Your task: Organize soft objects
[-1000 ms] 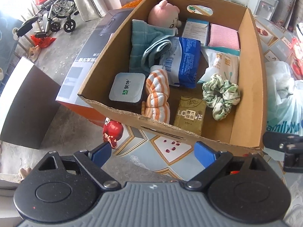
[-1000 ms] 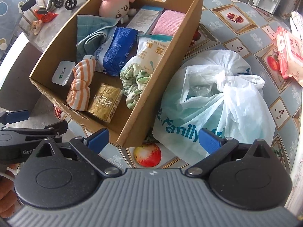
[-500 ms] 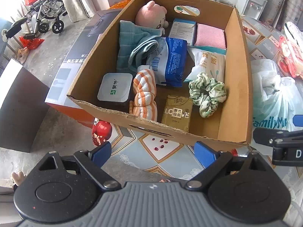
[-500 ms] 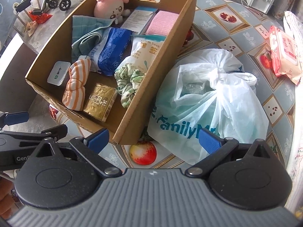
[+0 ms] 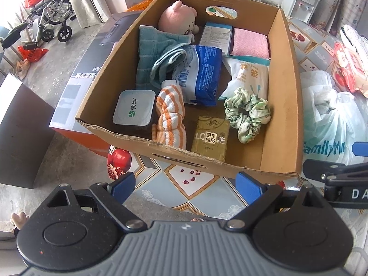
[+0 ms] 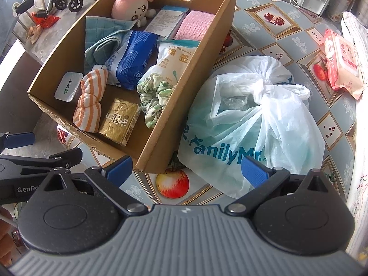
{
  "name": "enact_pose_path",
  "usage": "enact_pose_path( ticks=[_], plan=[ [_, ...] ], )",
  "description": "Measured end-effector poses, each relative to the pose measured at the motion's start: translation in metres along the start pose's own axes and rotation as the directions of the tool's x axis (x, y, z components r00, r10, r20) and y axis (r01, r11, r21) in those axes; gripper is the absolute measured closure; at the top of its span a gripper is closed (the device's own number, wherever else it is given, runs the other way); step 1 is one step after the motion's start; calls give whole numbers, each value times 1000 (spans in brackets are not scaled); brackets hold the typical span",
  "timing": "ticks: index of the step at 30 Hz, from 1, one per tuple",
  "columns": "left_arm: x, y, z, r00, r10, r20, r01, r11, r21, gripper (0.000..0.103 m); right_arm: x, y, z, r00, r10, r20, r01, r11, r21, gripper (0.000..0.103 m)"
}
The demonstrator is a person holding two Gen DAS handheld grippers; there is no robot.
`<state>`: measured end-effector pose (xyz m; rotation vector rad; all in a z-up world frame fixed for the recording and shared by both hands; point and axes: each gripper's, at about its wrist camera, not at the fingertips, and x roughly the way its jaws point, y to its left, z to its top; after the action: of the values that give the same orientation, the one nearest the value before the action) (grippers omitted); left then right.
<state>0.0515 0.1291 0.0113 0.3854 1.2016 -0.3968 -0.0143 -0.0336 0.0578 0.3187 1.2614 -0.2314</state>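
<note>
A cardboard box (image 5: 285,96) (image 6: 220,27) on the patterned table holds a pink plush (image 5: 178,19) (image 6: 132,4), a teal towel (image 5: 156,50), an orange-striped cloth (image 5: 170,115) (image 6: 90,101), a green scrunchie (image 5: 248,112) (image 6: 154,94), a blue pack (image 5: 204,73), a gold tissue pack (image 5: 210,138) (image 6: 119,120) and a pink cloth (image 5: 250,44). My left gripper (image 5: 186,187) is open, held back from the box's near wall. My right gripper (image 6: 186,169) is open, above the box's corner and a white plastic bag (image 6: 255,124) (image 5: 331,115). Both hold nothing.
A red wet-wipes pack (image 6: 340,62) lies at the table's far right. A dark printed carton (image 5: 82,78) stands left of the box, and beyond it the floor drops away. A wheelchair (image 5: 50,16) and a white dispenser (image 5: 301,4) stand further back.
Both grippers have drawn back and up from the box, so the box looks smaller and further off. Both stay open; nothing in the box has moved.
</note>
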Motion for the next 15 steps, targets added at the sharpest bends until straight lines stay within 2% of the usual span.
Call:
enact_pose_path(
  ticks=[15],
  plan=[
    [1,6,0,1000,-6,-2,6,1000,-9,8,2,6,3,1000,-6,0,6,1000,-18,2]
  ],
)
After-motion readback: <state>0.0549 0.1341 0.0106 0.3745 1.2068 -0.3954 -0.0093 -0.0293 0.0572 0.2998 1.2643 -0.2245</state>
